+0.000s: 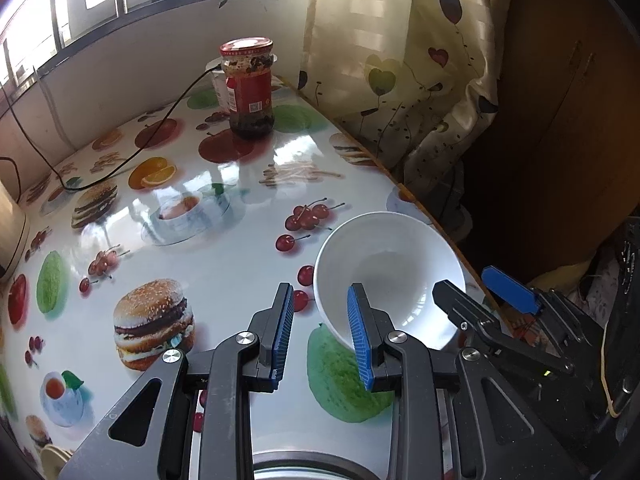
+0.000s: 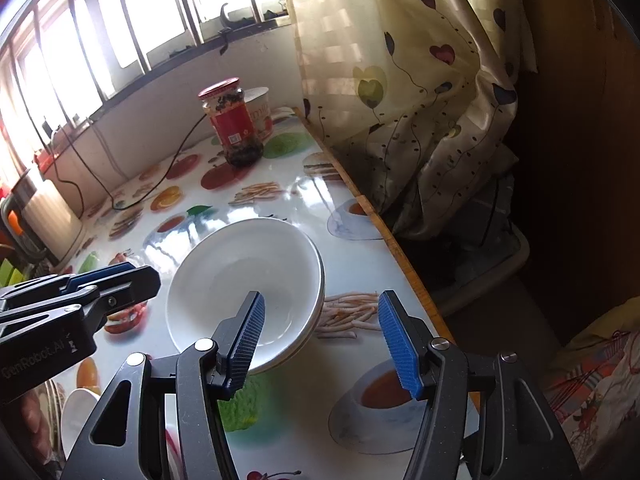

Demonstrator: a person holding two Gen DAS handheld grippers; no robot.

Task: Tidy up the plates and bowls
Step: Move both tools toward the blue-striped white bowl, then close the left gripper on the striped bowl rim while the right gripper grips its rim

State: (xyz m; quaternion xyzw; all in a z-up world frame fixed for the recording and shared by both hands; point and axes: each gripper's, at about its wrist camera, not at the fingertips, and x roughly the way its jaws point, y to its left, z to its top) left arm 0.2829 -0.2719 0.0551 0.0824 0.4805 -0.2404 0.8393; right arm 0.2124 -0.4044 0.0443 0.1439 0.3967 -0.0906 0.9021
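Two cameras here, and the biggest thing in both is the table (image 1: 224,248), covered in a glossy cloth printed with burgers, cherries, fries, orange slices and tea cups. It runs back to a white wall under a barred window (image 2: 120,32). Along the table's right edge hangs a cream curtain (image 1: 400,60) with heart-shaped balloons on it, bunched up lower down.

Next down in size are the bowls (image 2: 244,292). From the right wrist camera you can see it's a stack of white bowls, one nested in another, though I can't tell exactly how many. They sit on the table near its right edge, next to a printed pile of fries. The left wrist view shows them as one white bowl (image 1: 390,280) close to that same edge.

The left gripper (image 1: 320,316) is open about halfway with nothing clamped. Its right finger reaches over the near rim into the bowl and its left finger is outside, so the rim sits between the blue pads. Can't tell if either pad actually touches.

The right gripper (image 2: 320,322) is spread wide and empty. Its left finger is over the inside of the top bowl, its right finger out over the table.

Smallest bits: a red-lidded jar (image 1: 250,88) of dark stuff stands at the far end, with a white tub (image 2: 260,114) right behind it, and a black cable (image 1: 132,156) trails across the cloth.
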